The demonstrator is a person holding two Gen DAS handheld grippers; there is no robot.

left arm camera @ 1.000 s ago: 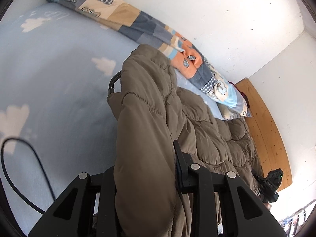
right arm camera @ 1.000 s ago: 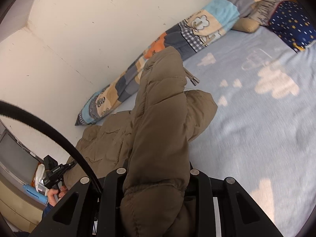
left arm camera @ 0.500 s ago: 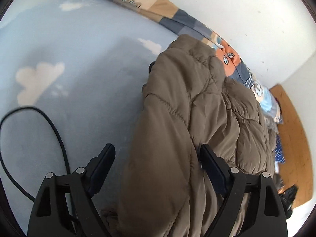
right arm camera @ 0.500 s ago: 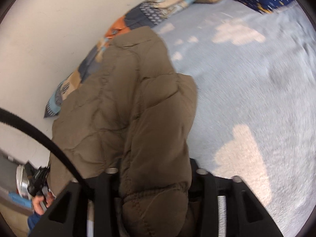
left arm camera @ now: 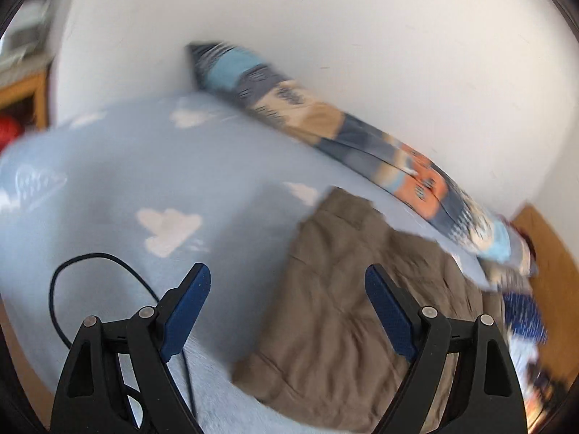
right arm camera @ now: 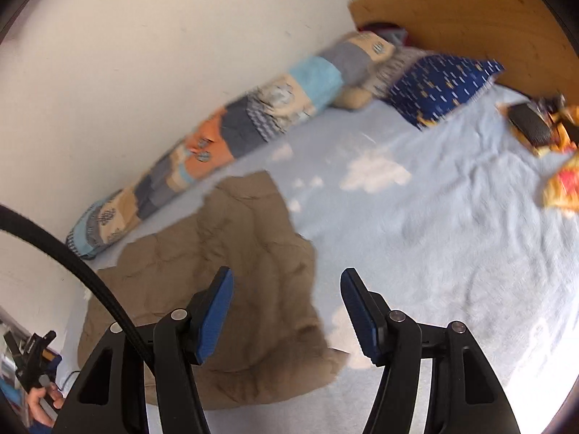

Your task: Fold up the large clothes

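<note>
A brown quilted puffer jacket (left arm camera: 347,300) lies folded flat on the light blue bedsheet (left arm camera: 137,166); it also shows in the right wrist view (right arm camera: 231,282). My left gripper (left arm camera: 286,285) is open and empty, raised above the jacket's left edge. My right gripper (right arm camera: 286,289) is open and empty, above the jacket's right edge. The left wrist view is blurred by motion.
A long patchwork bolster (right arm camera: 231,133) lies along the white wall. A dark blue pillow (right arm camera: 445,83) and a wooden headboard (right arm camera: 481,11) are at the bed's head. Yellow and red items (right arm camera: 557,177) lie at the right. A black cable (left arm camera: 72,282) loops on the sheet.
Both grippers have let go of the jacket, opened and pulled back up. The jacket dropped and now lies flat on the bed.
</note>
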